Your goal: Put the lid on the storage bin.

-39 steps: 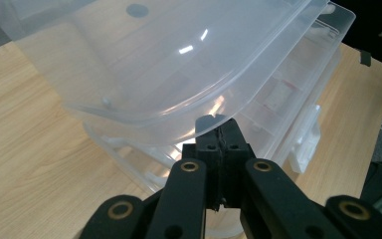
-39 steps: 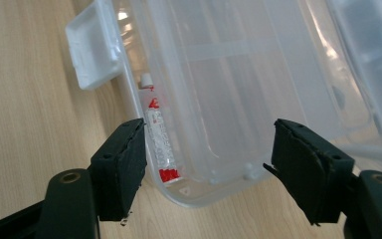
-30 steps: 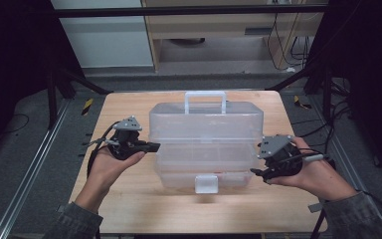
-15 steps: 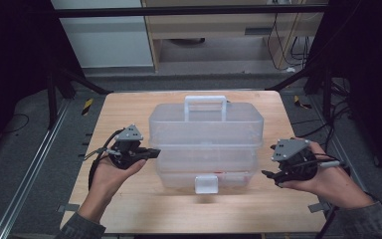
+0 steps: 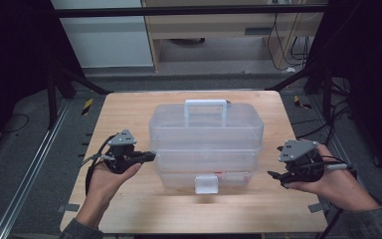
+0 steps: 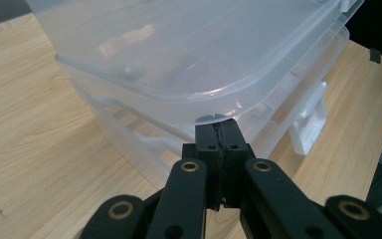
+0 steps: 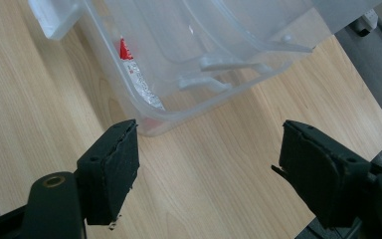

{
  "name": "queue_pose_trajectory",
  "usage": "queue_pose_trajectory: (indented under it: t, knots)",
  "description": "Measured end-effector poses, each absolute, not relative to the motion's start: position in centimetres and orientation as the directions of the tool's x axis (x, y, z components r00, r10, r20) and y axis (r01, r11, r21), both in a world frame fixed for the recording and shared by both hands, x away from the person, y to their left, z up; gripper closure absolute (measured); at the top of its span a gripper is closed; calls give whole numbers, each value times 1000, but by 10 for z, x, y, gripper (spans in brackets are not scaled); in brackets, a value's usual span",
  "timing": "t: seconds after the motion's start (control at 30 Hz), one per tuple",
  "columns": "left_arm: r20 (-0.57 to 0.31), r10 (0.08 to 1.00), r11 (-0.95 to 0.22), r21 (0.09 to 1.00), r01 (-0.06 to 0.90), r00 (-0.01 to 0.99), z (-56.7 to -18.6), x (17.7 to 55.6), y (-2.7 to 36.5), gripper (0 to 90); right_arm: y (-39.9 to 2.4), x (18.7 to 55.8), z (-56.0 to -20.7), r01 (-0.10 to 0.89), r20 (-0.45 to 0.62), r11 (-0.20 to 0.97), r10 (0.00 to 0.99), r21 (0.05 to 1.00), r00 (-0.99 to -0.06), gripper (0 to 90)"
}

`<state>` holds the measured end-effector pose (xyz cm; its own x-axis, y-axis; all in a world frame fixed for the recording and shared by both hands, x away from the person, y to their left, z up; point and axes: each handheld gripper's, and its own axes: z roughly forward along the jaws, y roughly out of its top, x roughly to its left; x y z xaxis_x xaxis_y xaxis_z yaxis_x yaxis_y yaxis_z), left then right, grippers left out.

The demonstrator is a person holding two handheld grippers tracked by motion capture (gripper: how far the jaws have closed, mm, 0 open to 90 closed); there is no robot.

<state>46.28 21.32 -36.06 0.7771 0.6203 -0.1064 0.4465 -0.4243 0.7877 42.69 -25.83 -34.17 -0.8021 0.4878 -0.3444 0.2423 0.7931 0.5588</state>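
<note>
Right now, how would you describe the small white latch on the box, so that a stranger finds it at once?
Find the wooden table, then the clear plastic storage box in its middle. On the box's near wall, low and centred, sits the latch. It is a small opaque white square tab, unlike the see-through walls around it and the arched white handle on the lid.

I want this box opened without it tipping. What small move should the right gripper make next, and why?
Probably bring the right gripper in toward the clear box. Its jaws stand wide open and apart from the box, over bare table, while the left gripper, jaws shut, already sits at the box's left edge.
</note>
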Motion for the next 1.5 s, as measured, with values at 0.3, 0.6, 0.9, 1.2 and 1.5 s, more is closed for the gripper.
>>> queue_pose_trajectory:
  t: [0.3,0.6,0.9,1.2,1.5]
  knots:
    - [-103,628,-433,777,456,771,-371,461,219,895,-261,428,-349,257,-341,790,499,557,-797,236]
    - [-108,620,-437,775,456,777,-380,460,218,896,-262,431,-358,276,-336,787,512,552,-790,227]
    - [-78,620,-484,746,458,781,-384,460,220,897,-268,436,-368,301,-344,777,542,552,-767,210]
    - [0,740,-470,715,517,673,-401,487,261,897,-285,456,-386,403,-342,709,660,579,-670,213]
    - [57,796,-470,687,555,603,-436,525,274,896,-302,487,-423,510,-279,603,770,614,-574,231]
